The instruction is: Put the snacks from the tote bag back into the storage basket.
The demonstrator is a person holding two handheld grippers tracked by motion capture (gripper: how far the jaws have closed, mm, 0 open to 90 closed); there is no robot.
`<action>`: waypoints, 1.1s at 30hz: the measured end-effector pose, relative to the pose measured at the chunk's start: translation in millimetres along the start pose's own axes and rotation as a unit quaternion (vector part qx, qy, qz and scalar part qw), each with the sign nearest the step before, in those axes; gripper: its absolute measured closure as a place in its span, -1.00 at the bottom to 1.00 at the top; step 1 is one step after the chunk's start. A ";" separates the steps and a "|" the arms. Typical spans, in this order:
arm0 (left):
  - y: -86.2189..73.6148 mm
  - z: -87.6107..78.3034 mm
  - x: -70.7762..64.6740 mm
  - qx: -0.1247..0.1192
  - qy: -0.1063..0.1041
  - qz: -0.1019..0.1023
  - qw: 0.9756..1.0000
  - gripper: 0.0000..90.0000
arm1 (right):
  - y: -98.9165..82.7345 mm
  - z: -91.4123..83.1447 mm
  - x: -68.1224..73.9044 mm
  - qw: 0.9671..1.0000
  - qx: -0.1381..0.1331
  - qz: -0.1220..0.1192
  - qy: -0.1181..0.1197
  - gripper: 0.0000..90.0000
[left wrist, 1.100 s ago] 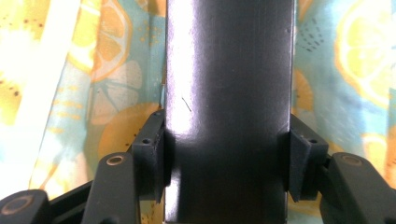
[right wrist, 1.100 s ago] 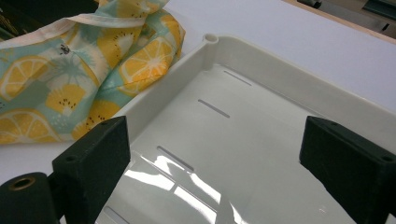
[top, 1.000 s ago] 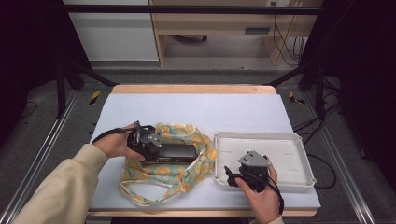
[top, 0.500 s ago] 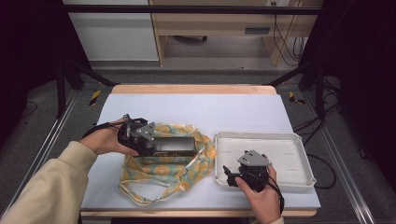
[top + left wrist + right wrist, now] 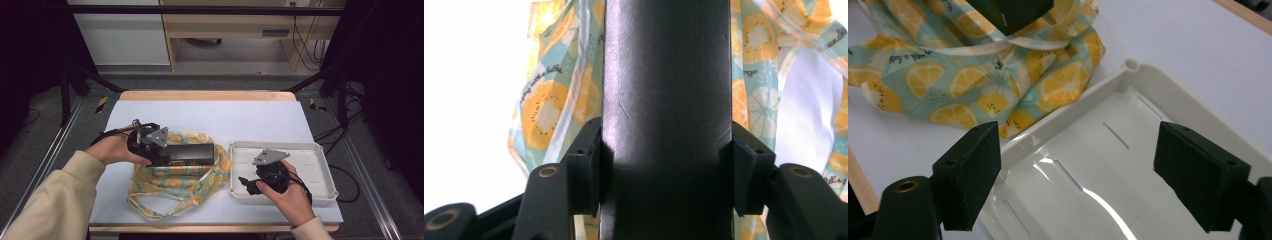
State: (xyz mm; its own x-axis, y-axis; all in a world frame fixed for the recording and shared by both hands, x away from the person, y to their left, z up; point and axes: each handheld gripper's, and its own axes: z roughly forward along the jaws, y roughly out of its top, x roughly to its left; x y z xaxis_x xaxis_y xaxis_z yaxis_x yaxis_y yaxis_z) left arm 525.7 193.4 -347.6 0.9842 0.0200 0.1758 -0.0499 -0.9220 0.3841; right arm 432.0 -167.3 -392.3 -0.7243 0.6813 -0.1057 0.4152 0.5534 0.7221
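Since a second ago the left gripper (image 5: 159,148) has come up a bit with the black box (image 5: 187,154) in it, and the right gripper (image 5: 248,183) has lifted slightly too, its jaws having just been closing a little with nothing between them. So the box is off the bag (image 5: 175,180) now, hanging over its middle, long side running toward the tray (image 5: 320,170). In the left gripper view both pads (image 5: 584,170) are pressed flat against the sides of the box (image 5: 667,100), about half open because the box is that wide, and the lemon-print bag (image 5: 549,100) shows underneath on both sides. The bag lies crumpled on the white table (image 5: 225,120), handles spilling toward the near edge, its right edge just beside the tray. In the right gripper view the jaws stand wide apart, holding nothing, over the near left corner of the tray (image 5: 1168,100), with the bag (image 5: 973,75) beyond the rim.
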 end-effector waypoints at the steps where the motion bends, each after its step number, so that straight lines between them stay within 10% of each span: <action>1: 1.5 -2.1 -0.6 -0.003 0.001 0.000 1.000 -0.05 | 4.7 -1.2 -1.1 1.000 0.003 -0.009 0.002 -0.59; 33: 52.4 8.8 -1.9 0.009 -0.005 0.009 1.000 -0.05 | 39.5 -10.5 -45.1 0.993 0.051 -0.082 0.069 -0.65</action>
State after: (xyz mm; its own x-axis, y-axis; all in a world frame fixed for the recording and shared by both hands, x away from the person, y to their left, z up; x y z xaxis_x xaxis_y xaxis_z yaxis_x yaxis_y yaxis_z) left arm 522.8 141.6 -335.8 0.9850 -0.0012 0.1728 -0.0652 -0.9286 0.3653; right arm 475.4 -181.2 -351.8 -0.8527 0.5092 -0.1162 0.3339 0.7026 0.6284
